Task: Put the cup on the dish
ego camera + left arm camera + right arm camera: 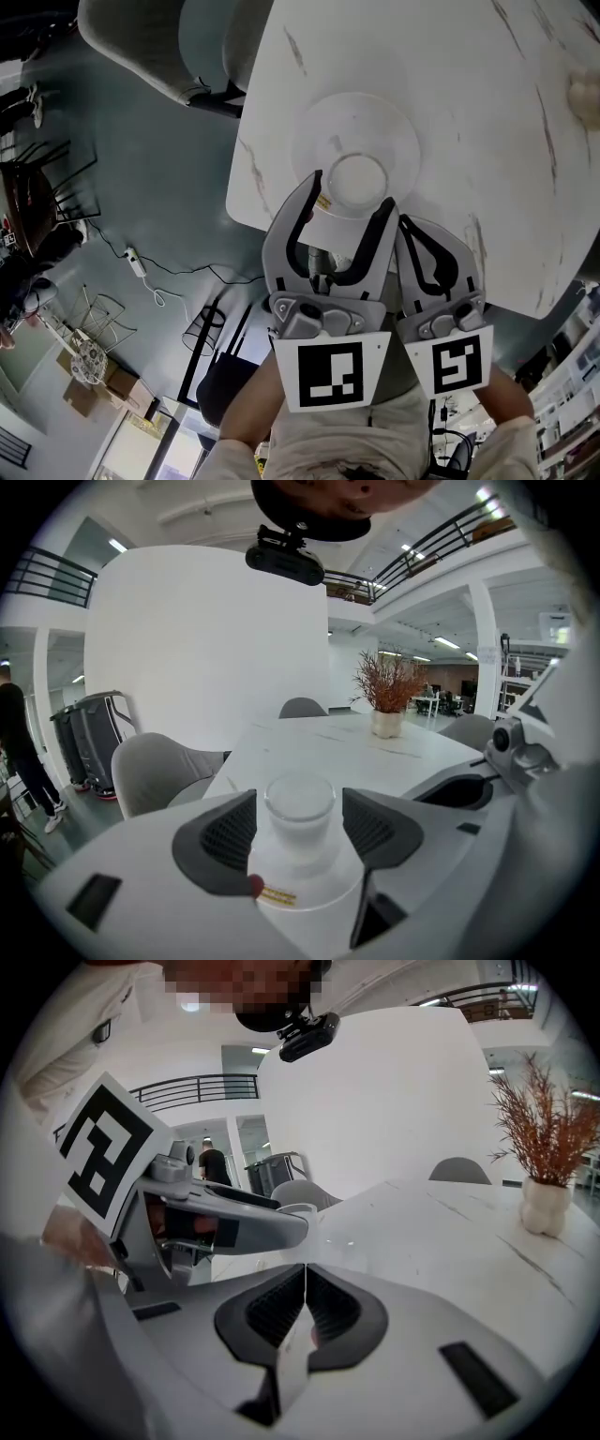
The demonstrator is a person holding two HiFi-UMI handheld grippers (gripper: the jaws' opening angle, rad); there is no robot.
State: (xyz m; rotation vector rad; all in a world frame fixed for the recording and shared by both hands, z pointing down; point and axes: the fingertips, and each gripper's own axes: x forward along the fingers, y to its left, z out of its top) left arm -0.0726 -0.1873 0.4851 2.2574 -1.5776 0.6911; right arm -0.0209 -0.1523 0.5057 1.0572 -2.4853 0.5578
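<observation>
White frosted cup (299,803) stands on the dish (321,889) between the released jaws of my left claw (298,822); my right claw (305,1297) is clenched on nothing. Placing seems done: next, I back out straight without nudging it

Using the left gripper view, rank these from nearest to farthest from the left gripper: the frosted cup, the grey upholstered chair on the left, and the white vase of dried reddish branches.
1. Frosted cup: between the left gripper's jaws.
2. Grey upholstered chair: to the left, beside the white table's near end.
3. White vase of dried reddish branches: far up the table, right of centre.
</observation>
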